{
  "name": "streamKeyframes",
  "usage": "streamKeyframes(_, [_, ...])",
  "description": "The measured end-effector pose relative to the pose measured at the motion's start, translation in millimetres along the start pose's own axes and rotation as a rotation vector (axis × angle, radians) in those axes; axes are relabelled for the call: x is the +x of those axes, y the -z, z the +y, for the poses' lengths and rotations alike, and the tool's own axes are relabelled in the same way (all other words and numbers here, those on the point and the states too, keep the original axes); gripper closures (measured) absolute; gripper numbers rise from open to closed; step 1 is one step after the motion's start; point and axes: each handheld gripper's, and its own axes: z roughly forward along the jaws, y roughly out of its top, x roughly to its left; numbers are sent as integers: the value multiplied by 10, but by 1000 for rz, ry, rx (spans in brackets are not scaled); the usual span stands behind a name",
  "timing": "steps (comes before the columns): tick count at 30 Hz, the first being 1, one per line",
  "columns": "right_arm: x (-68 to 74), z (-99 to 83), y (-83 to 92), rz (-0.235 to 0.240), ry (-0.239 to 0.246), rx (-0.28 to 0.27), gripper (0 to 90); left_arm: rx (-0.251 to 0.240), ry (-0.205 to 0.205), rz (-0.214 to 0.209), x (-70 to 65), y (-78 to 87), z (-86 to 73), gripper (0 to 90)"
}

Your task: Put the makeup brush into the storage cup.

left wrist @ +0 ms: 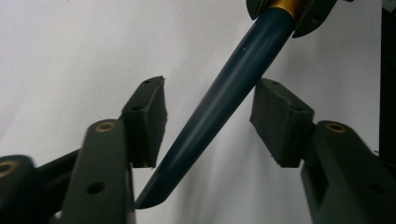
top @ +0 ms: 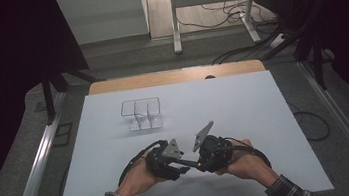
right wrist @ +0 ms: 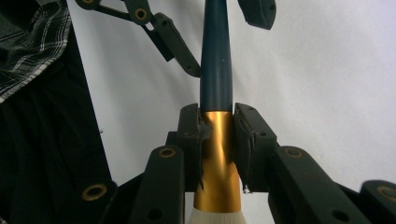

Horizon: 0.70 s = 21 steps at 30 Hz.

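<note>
**A:** Which step was in hand?

**B:** A handover, by the look of it. The right tool (right wrist: pixel 217 140) was clamped on the gold ferrule of a brush (right wrist: pixel 216 70), both pads pressed against the metal, with the pale bristles just showing at the bottom of the right gripper view. The dark blue handle ran out from it toward the left tool (left wrist: pixel 208 121).

**A:** And the left one?

**B:** Its jaws stood wide apart, holding nothing. The handle passed slantwise between the two pads (left wrist: pixel 149 112), closer to one of them, and whether it touched that pad could not be told.

**A:** Where was the brush, then?

**B:** In the air above the white surface (top: pixel 265 117), near the person's edge, between the two tools. The clear divided organiser (top: pixel 142 114) stood well apart, farther back.

**A:** What did the next move call for?

**B:** Probably centring the handle between the left pads and closing on it before the right let go; an off-centre squeeze could have tipped the brush.

**A:** The hands?

**B:** In the high view, both forearms came in from the bottom edge, the hands (top: pixel 139 175) close together, the tools angled inward to face each other.
</note>
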Motion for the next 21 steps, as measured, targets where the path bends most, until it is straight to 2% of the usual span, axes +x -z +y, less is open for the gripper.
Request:
streamKeyframes(1, [1,1,-1,2,0,0,720,-6,-5,3,-5,-6,-2,487])
streamKeyframes(4, [4,3,-5,7,3,-1,719,9,-49,-2,-24,-22,-15,573])
streamKeyframes(6, [9,-3,-10,16,7,6,711,24,-88,-41,-40,-42,-23,643])
streamKeyframes(7, [7,-6,-10,10,24,7,688,24,-88,-41,-40,-42,-23,689])
streamKeyframes(8, [-3,-13,-7,-17,36,-16,635,37,-111,-89,-65,-57,-16,751])
streamKeyframes(9, [-17,-13,9,-50,16,-40,617,42,-100,-70,-73,-60,3,772])
streamKeyframes(11, [-83,-34,33,-32,-2,-62,477,48,-92,-73,-61,-56,15,773])
streamKeyframes(12, [-90,-50,36,-42,-17,-85,397,28,-50,-79,-25,-45,-6,773])
streamKeyframes(13, [-107,-64,38,-58,-24,-96,350,29,-35,-77,-7,-41,-18,773])
streamKeyframes(16, [-152,-101,29,-61,-29,-112,254,28,2,-76,35,-24,-32,774])
streamKeyframes(17, [-152,-101,29,-61,-29,-112,254,28,2,-76,35,-24,-32,773])
streamKeyframes(20, [-174,-129,9,-88,-39,-124,150,32,17,-75,35,-33,-36,774])
streamKeyframes(21, [-174,-129,9,-88,-39,-124,150,32,17,-75,35,-33,-36,773])
